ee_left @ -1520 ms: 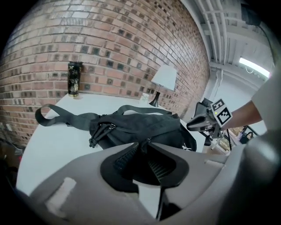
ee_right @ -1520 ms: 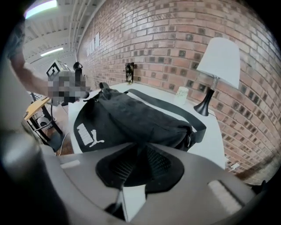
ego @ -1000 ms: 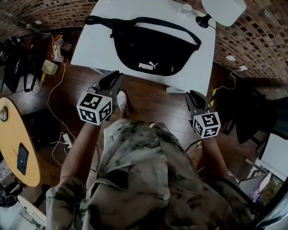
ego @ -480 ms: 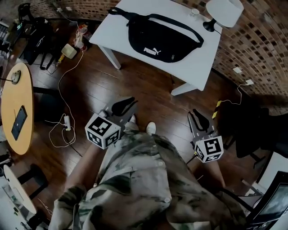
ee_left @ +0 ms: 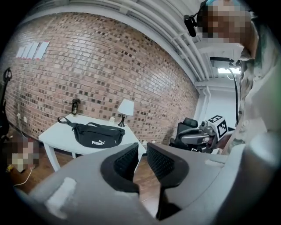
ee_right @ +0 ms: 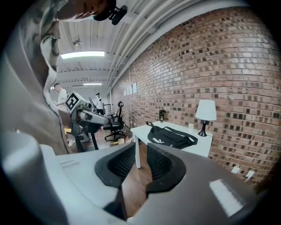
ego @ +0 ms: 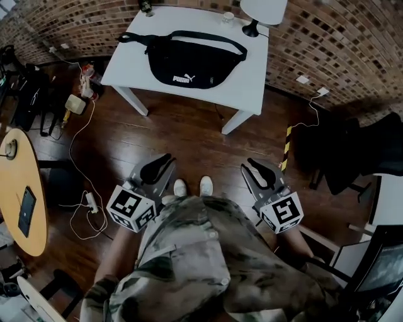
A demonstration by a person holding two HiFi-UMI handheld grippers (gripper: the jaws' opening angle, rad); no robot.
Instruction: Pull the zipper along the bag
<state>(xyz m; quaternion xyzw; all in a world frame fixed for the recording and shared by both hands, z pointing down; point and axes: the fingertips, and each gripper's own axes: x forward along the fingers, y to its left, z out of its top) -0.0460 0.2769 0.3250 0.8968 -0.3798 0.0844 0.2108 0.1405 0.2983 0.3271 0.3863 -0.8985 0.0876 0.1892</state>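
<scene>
We see black bag [ego: 189,61], strap looped over top, flat on white desk [ego: 252,85], well apart from us. White Puma logo [ego: 182,79] on front. Left gripper [ego: 160,166], right gripper [ego: 256,170]: jaws apart, empty.

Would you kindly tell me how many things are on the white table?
4: black waist bag mid-table, lamp at the far right corner, small cup beside it, dark bottle at the far left corner.

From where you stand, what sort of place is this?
Probably a loft-style workshop or lab: a bare red brick wall, a dark wooden plank floor with loose white cables, and a white table holding a black fabric waist bag beside a white-shaded lamp.
</scene>
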